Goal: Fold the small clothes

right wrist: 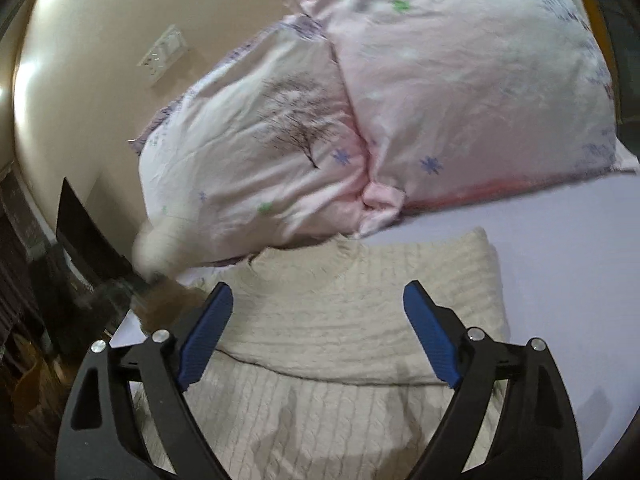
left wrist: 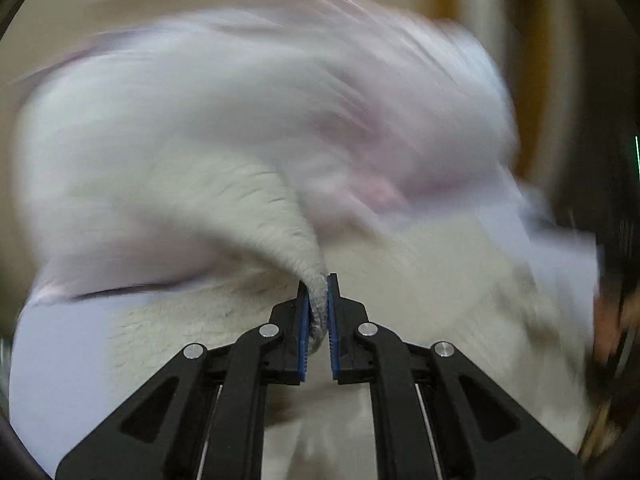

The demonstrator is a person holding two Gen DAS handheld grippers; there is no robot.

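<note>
A cream cable-knit sweater (right wrist: pixel 344 320) lies on the lavender bed sheet (right wrist: pixel 568 272), its right side folded inward. My left gripper (left wrist: pixel 318 292) is shut on a cream sleeve (left wrist: pixel 264 216) of the sweater and holds it lifted; the view is motion-blurred. The lifted sleeve shows as a blurred cream shape (right wrist: pixel 160 248) at the left of the right wrist view. My right gripper (right wrist: pixel 318 300) is open and empty, hovering over the sweater's chest below the collar.
Two pink patterned pillows (right wrist: pixel 460 88) lie at the head of the bed just beyond the sweater. A beige wall with a socket plate (right wrist: pixel 164 54) is behind. Dark furniture (right wrist: pixel 80 220) stands off the bed's left edge.
</note>
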